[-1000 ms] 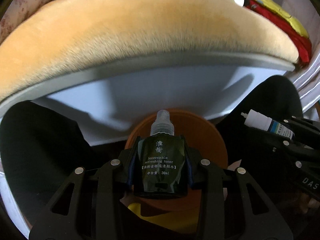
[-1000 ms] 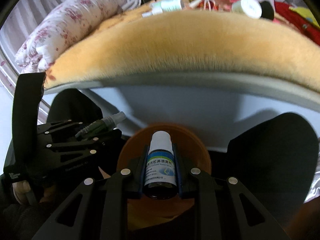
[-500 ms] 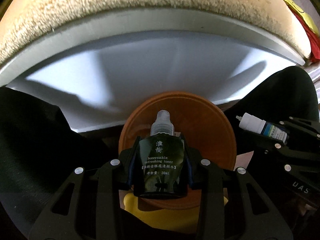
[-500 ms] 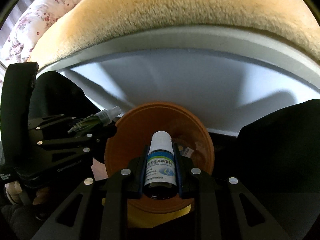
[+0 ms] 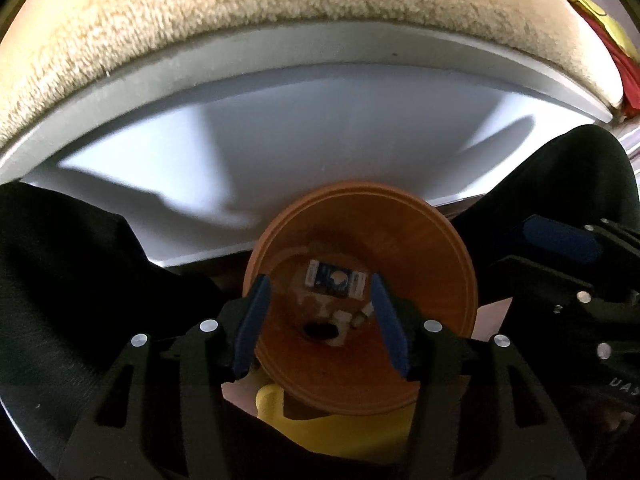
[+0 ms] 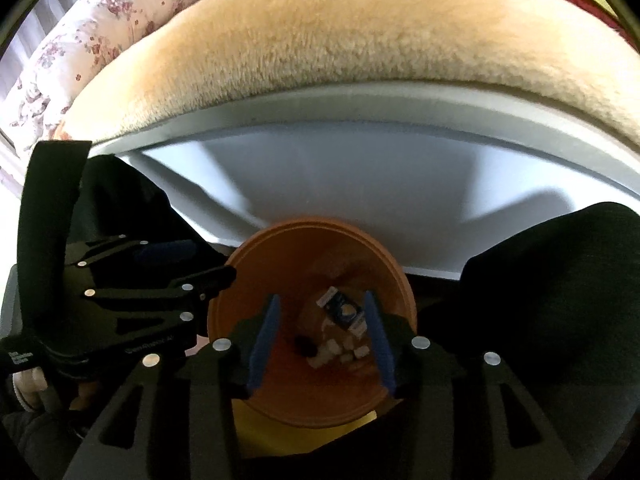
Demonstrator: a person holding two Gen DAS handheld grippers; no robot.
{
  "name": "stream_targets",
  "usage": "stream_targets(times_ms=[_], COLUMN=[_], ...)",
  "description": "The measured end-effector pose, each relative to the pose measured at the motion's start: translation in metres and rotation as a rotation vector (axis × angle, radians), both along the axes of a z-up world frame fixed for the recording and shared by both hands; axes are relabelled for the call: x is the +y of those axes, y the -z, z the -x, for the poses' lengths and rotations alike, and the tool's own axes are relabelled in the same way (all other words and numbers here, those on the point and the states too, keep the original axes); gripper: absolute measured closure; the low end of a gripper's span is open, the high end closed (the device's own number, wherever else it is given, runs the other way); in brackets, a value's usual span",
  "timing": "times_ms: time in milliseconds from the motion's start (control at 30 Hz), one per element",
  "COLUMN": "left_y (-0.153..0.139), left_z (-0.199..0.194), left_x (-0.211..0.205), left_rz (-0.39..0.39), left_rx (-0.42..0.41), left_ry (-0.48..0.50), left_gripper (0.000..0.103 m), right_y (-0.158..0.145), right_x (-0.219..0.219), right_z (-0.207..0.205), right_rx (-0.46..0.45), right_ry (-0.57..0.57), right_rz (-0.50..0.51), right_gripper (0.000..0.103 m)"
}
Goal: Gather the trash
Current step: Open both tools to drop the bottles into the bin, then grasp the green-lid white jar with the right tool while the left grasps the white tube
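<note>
An orange round bin [image 5: 440, 240] sits on the floor below both grippers. In the left wrist view my left gripper [image 5: 319, 284] hangs over its mouth, jaws opening, with nothing between the blue pads. My right gripper [image 6: 321, 298] is over the same bin [image 6: 280, 248], its jaws also opening and empty. At the bin's bottom lie a blue and white packet [image 5: 334, 280] [image 6: 343, 312], several white bits [image 6: 332, 350] and a dark item [image 5: 320, 330]. I cannot pick out the dropped bottles. The right gripper's fingers [image 5: 560, 240] show at the right edge, the left's fingers [image 6: 164, 252] at the left.
A beige plush cover [image 5: 280, 20] lies on a white ledge [image 5: 320, 128] just beyond the bin. A person's dark-clothed legs [image 5: 60, 280] [image 6: 560, 300] flank the bin. A floral quilt [image 6: 80, 40] is at upper left, something yellow [image 5: 320, 420] under the bin.
Both grippers opened. The dark toner pouch left the left jaws and the white dropper bottle left the right jaws. Both views tipped further down over the bin.
</note>
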State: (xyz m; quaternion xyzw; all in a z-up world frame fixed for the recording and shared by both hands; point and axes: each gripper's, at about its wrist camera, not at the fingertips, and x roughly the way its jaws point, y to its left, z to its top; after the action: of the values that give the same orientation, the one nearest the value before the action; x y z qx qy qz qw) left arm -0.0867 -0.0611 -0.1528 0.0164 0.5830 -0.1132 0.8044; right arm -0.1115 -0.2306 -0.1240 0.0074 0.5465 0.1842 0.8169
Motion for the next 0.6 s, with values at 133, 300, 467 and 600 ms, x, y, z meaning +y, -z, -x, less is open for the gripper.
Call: stream_targets(times_ms=[133, 300, 467, 600], left_y=[-0.01, -0.039, -0.095, -0.134], left_z=[0.005, 0.017, 0.034, 0.034], left_x=[-0.001, 0.0, 0.01, 0.01], left_rz=[-0.001, 0.037, 0.076, 0.053], left_rx=[-0.033, -0.116, -0.302, -0.435], left_ry=[0.014, 0.04, 0.062, 0.069], left_gripper=[0.047, 0.04, 0.027, 0.017], right_y=[-0.017, -0.051, -0.107, -0.15], right_x=[-0.008, -0.019, -0.036, -0.059], right_z=[0.007, 0.017, 0.012, -0.019], right_rx=[-0.04, -0.12, -0.306, -0.466], right_ry=[0.013, 0.018, 0.039, 0.08], right_rz=[-0.014, -0.03, -0.004, 0.038], right_gripper=[0.053, 0.038, 0.013, 0.006])
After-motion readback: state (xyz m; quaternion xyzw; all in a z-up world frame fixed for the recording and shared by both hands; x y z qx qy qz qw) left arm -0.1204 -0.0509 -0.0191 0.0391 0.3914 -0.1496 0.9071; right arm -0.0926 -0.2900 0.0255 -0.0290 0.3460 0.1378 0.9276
